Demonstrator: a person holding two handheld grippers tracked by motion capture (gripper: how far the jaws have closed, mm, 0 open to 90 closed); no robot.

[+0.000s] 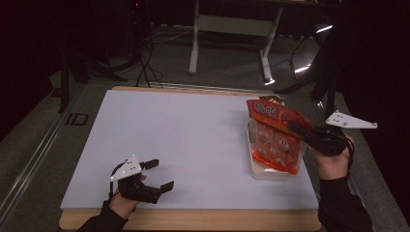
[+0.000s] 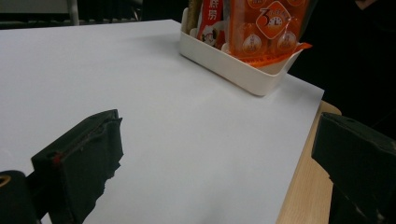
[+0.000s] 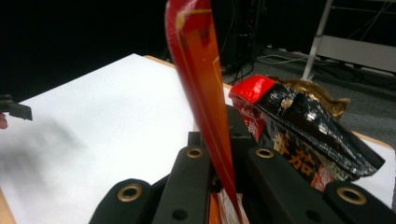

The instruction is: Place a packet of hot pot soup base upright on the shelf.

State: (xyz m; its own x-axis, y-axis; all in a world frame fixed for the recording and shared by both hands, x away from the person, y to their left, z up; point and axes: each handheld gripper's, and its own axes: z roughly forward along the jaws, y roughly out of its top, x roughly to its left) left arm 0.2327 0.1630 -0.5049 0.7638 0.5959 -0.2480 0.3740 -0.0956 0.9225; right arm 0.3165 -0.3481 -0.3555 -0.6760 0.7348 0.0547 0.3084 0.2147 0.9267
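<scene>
Right gripper (image 1: 302, 131) has its jaws clamped on the edge of an orange snack bag (image 1: 275, 140), which sits part-way in the white bin (image 1: 270, 172) near the table's right edge, so I'd say we're mid-way through dropping it in beside the darker packet (image 3: 308, 135) already there. Next move looks like easing it further down and letting go, without tipping the bin, since the table edge (image 1: 309, 193) is just beside it. Left gripper (image 1: 159, 175) rests with jaws apart near the front edge, with loads of bare white mat (image 1: 183, 135) between the two.
</scene>
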